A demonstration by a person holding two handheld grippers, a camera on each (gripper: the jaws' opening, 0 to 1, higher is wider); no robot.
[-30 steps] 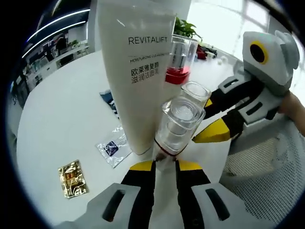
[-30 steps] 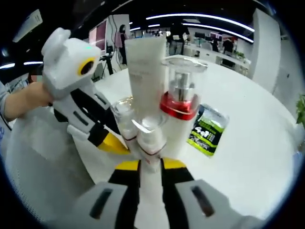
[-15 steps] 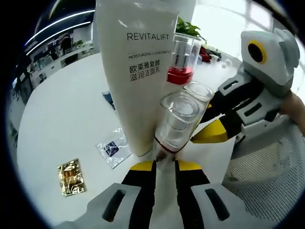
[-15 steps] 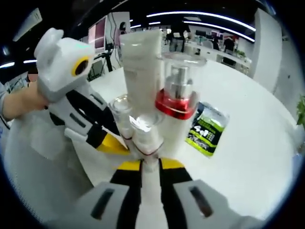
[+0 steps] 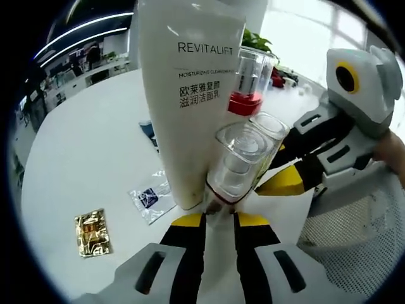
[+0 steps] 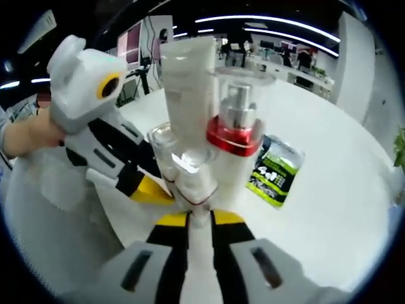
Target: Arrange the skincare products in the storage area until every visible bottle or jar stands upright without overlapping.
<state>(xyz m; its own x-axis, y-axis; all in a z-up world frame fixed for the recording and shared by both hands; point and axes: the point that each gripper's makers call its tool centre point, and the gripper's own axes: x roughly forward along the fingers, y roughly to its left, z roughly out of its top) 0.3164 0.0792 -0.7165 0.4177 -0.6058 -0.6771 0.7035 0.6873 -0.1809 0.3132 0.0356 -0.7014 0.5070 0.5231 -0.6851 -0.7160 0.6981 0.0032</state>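
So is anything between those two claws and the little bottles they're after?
Nothing visible. The left gripper is shut on one small clear-capped bottle, and the right gripper on another.

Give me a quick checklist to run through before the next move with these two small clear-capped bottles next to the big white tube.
1. Left gripper closed on its small clear-capped bottle: ok, jaws pinch its base.
2. Right gripper closed on the second small bottle: ok.
3. The two small bottles not overlapping: cannot tell, they stand very close together.
4. Held bottle upright: not ok in the left gripper view, where it leans right, though that view may itself be tilted.
5. White REVITALIFT tube standing: ok, upright on the table.
6. Red-collared pump bottle standing: ok, upright beside the tube.
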